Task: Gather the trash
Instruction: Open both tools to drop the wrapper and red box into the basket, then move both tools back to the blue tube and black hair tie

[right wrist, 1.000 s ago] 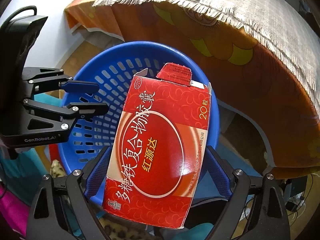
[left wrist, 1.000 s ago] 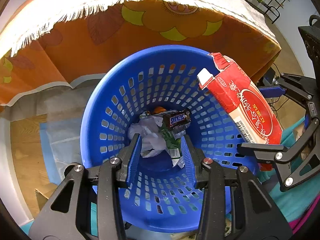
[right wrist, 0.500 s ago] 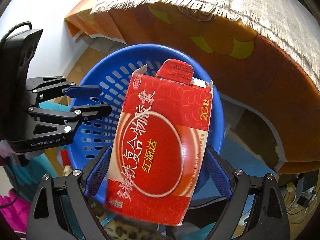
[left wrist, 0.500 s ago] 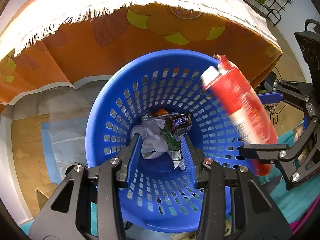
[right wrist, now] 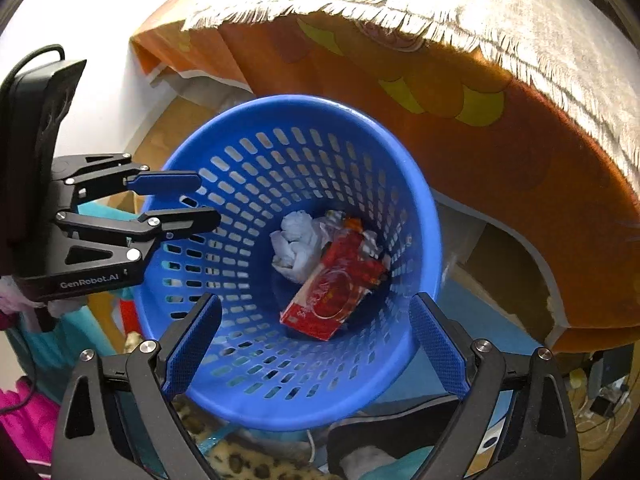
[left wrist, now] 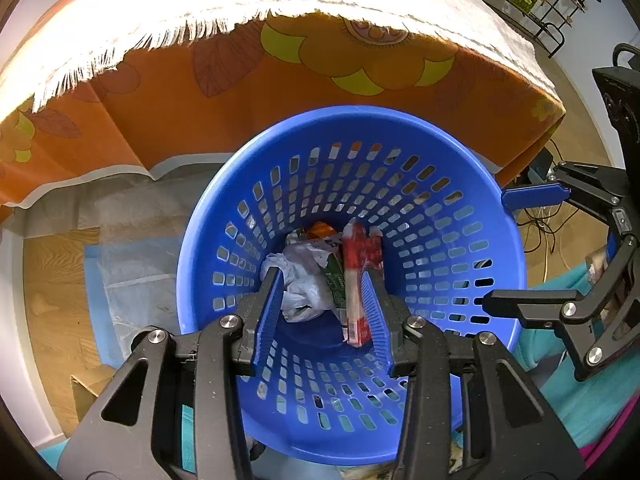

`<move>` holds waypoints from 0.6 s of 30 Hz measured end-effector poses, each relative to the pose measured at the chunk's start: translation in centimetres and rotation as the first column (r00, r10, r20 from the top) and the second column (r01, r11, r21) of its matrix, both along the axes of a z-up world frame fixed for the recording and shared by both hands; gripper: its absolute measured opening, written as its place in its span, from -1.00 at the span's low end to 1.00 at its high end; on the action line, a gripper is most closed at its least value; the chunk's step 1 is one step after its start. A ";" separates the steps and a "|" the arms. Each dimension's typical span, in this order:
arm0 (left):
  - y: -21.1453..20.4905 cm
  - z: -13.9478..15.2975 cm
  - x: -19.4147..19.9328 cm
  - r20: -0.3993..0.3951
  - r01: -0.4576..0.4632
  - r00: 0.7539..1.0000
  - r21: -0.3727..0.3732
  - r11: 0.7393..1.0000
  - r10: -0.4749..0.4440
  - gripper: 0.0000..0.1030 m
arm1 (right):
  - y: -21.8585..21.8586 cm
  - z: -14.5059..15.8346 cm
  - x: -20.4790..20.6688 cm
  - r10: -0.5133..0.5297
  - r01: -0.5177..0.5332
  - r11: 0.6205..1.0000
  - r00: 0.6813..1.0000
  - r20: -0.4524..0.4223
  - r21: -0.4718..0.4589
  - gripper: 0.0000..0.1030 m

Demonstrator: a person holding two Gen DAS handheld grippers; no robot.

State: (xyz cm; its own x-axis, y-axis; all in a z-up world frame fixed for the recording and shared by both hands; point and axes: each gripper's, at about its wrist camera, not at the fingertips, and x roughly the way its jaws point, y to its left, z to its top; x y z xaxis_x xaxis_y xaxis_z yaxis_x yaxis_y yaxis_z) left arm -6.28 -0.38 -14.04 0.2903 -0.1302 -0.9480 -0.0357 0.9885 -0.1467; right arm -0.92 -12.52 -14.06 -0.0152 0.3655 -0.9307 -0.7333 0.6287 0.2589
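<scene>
Right hand-held gripper (right wrist: 316,342): held above the near rim of the basket, jaws spread wide, nothing gripped between the blue pads.

Left hand-held gripper (left wrist: 322,306): held over the basket, pointed down into it; jaws partly open, nothing clamped. Seen from the right wrist view, it sits at the left rim (right wrist: 176,200).

Blue basket (right wrist: 420,216): round, plastic, walls pierced with slots, tilted open toward both cameras.

Red carton (right wrist: 332,286): found inside the basket, lying on the bottom against the wall, one end flap torn open. In the left wrist view it is seen edge-on (left wrist: 356,280).

Crumpled white paper (right wrist: 294,246): lodged at the basket bottom, touching the carton.

Green wrapper (left wrist: 334,276): wedged between the white paper and the carton.

Leopard-print fabric (right wrist: 240,454): spread beneath the basket, near edge.

Teal cloth (left wrist: 592,396): laid beside the basket.

Orange flowered tablecloth (left wrist: 240,92): hung behind the basket.

Fringed white cloth (left wrist: 320,4): draped over the surface above.
</scene>
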 end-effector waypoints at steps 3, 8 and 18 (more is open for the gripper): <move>0.2 0.3 0.1 0.003 -0.005 1.000 -0.005 1.000 0.005 -0.20 | -0.2 0.7 0.1 -0.014 0.015 1.000 0.999 0.050 -0.004 0.84; 0.3 1.0 0.5 0.023 -0.009 1.000 -0.004 1.000 0.009 -0.20 | -0.6 1.5 0.6 -0.041 0.040 0.999 0.995 0.087 0.008 0.84; 0.1 4.4 2.2 0.109 -0.004 0.994 0.010 1.000 0.003 -0.20 | 0.0 3.4 0.6 -0.023 0.025 1.000 0.976 0.218 -0.009 0.84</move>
